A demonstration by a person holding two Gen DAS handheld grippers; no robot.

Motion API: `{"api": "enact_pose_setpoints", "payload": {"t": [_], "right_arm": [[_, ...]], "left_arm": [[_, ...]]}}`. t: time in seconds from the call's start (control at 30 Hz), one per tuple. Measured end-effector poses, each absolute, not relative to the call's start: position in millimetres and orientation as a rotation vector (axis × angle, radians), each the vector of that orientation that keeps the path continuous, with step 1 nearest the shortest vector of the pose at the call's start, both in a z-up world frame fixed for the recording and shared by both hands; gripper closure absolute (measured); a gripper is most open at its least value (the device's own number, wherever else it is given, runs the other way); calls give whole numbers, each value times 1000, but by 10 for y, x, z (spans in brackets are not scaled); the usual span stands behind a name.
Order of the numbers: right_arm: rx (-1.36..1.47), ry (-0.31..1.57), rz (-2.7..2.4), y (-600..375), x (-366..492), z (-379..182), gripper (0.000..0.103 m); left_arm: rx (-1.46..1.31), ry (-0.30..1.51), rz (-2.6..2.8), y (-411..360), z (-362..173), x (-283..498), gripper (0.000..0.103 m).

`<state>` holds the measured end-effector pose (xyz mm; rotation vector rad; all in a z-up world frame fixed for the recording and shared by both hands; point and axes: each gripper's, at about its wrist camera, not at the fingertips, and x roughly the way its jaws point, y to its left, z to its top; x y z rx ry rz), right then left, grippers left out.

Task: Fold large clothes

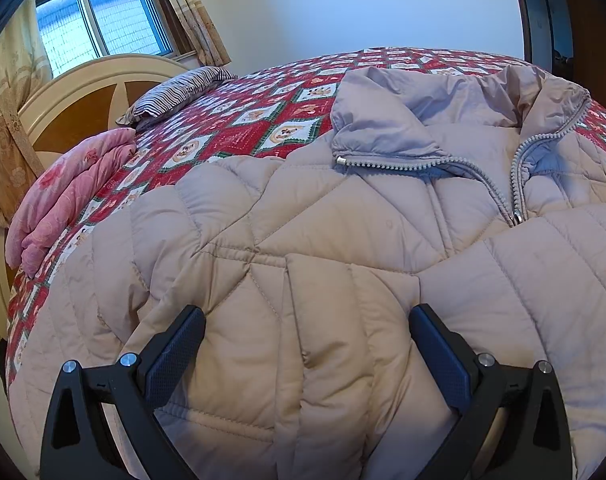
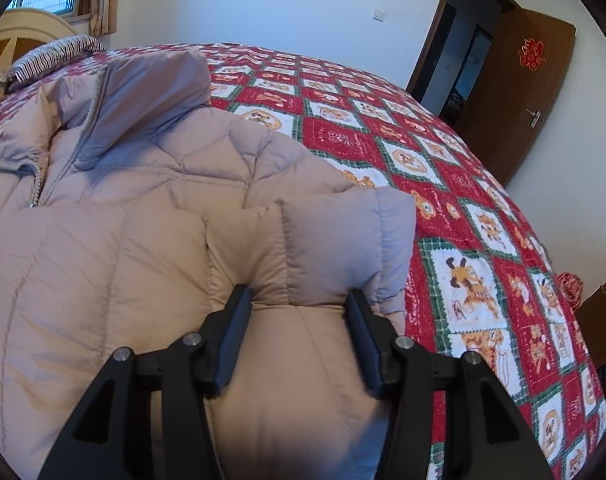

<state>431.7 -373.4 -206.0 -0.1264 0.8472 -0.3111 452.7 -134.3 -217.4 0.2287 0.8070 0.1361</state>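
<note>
The left gripper's (image 1: 307,316) fingers (image 1: 175,344) stand spread wide over a folded-in sleeve, pressing nothing. The right gripper's (image 2: 299,296) fingers (image 2: 233,328) sit narrower, pinching a puffy fold of the other sleeve (image 2: 335,248). Both sleeves belong to a beige quilted down jacket (image 1: 343,208) lying front-up on the bed, its zipper (image 1: 515,184) partly open below the collar (image 1: 383,120). Beyond lie the red patchwork bedspread (image 2: 443,184), a pink folded quilt (image 1: 71,192), a striped pillow (image 1: 175,92) and the headboard (image 1: 83,92).

Home bedroom, quilted bed (image 2: 383,132), headboard (image 1: 83,92), pillow (image 1: 175,92)
</note>
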Motion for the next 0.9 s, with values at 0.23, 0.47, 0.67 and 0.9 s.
{"api": "enact_pose_setpoints", "payload": {"t": [0.23,0.47,0.67,0.9], "right_arm": [[-23,802,-251,-3660,4098,-1683,33],[-104,788,-130,-3137,4021,-1720,30],[-64,860,-131,-3200,4112,-2019,27],[-93,874,-138,-3185,4151,-2092,26]], "left_arm": [[213,811,127,-1325,-2185,4536,1],[209,811,124,-1322,-2186,4535,1],[210,810,124,-1325,-2189,4531,1],[212,810,125,-1331,-2190,4532,1]]}}
